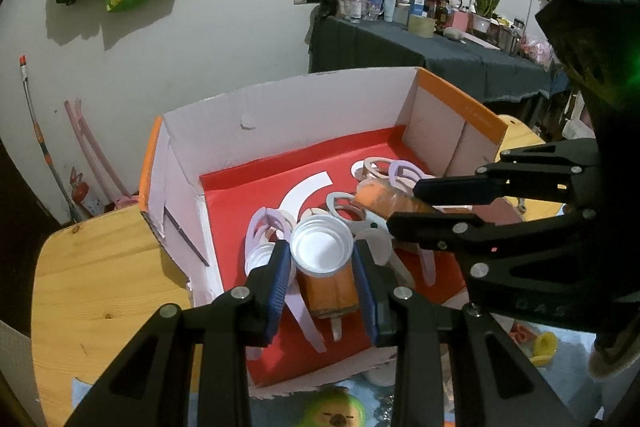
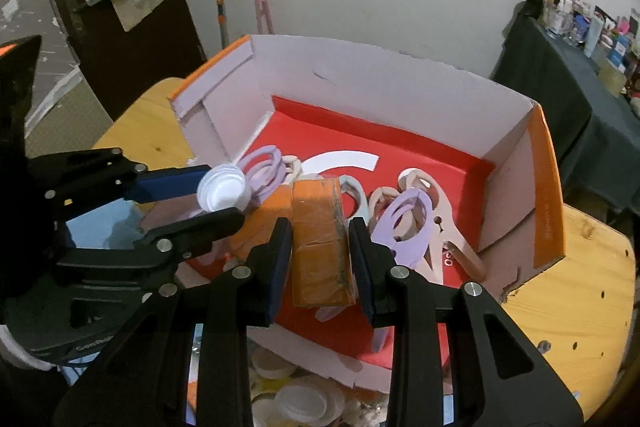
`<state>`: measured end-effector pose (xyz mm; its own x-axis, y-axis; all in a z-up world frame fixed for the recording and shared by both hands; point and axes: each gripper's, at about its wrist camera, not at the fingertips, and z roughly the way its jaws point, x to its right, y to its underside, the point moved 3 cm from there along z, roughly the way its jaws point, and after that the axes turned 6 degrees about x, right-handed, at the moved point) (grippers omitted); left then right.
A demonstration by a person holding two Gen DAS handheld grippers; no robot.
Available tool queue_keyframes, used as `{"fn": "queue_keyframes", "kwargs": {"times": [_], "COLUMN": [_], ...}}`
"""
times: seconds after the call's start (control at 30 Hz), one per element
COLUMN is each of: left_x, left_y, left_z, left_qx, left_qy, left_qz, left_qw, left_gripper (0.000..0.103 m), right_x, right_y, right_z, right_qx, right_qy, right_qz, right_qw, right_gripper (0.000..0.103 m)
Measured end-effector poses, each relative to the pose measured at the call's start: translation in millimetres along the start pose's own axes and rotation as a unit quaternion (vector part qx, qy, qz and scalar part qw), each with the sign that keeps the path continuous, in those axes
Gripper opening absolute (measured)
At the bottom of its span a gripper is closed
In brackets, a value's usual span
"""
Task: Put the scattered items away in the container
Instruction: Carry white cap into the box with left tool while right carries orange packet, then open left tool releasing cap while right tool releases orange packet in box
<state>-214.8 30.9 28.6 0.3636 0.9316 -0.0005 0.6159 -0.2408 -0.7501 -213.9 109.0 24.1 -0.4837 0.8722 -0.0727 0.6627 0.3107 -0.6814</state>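
Observation:
The container is a cardboard box (image 1: 280,99) (image 2: 360,79) with white walls, orange outer sides and a red floor. My left gripper (image 1: 322,251) (image 2: 224,193) hangs over its left part, shut on a white cap (image 1: 322,247) (image 2: 222,189). An orange piece (image 1: 332,291) shows just under the cap; I cannot tell whether they are joined. My right gripper (image 2: 320,227) (image 1: 402,205) is over the box's middle, shut on an orange taped block (image 2: 320,243) (image 1: 384,203). Several lilac and beige ring clips (image 2: 408,227) (image 1: 348,211) lie on the red floor.
The box stands on a round wooden table (image 1: 100,287) (image 2: 560,307). Loose white lids (image 2: 308,403), a yellow piece (image 1: 544,347) and a green toy (image 1: 336,411) lie below the box's near edge. A dark-clothed table (image 1: 400,43) crowded with bottles stands at the back.

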Motion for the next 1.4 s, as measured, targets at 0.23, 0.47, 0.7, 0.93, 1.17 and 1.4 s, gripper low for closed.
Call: {"fn": "queue_keyframes", "kwargs": {"times": [0.23, 0.47, 0.7, 0.93, 1.17, 1.4], "left_x": [0.8, -0.1, 2.5, 4.2, 3.6, 5.3], "left_y": [4.5, 9.0, 9.8, 12.9, 15.3, 15.5], "left_z": [10.9, 18.3, 19.5, 23.9, 26.8, 27.8], "left_qx": [-0.010, -0.019, -0.019, -0.025, -0.032, -0.033], "left_qy": [0.000, 0.001, -0.004, -0.004, 0.001, -0.002], "left_qz": [0.004, 0.005, 0.015, 0.021, 0.019, 0.022], "left_qw": [0.9999, 0.9998, 0.9997, 0.9994, 0.9993, 0.9992], "left_gripper": [0.034, 0.034, 0.034, 0.034, 0.034, 0.034], "right_x": [0.0, -1.0, -2.5, -2.2, -1.4, -0.6], "right_y": [4.8, 9.0, 11.4, 13.8, 15.8, 16.2], "right_z": [13.4, 18.5, 19.0, 22.7, 24.5, 25.7], "right_qx": [-0.013, -0.021, -0.023, -0.029, -0.033, -0.035], "right_qy": [0.016, 0.033, 0.049, 0.062, 0.064, 0.065], "right_qz": [-0.010, -0.022, -0.033, -0.043, -0.045, -0.046], "right_qw": [1.000, 0.999, 0.998, 0.997, 0.996, 0.996], "right_gripper": [0.028, 0.028, 0.028, 0.028, 0.028, 0.028]}}
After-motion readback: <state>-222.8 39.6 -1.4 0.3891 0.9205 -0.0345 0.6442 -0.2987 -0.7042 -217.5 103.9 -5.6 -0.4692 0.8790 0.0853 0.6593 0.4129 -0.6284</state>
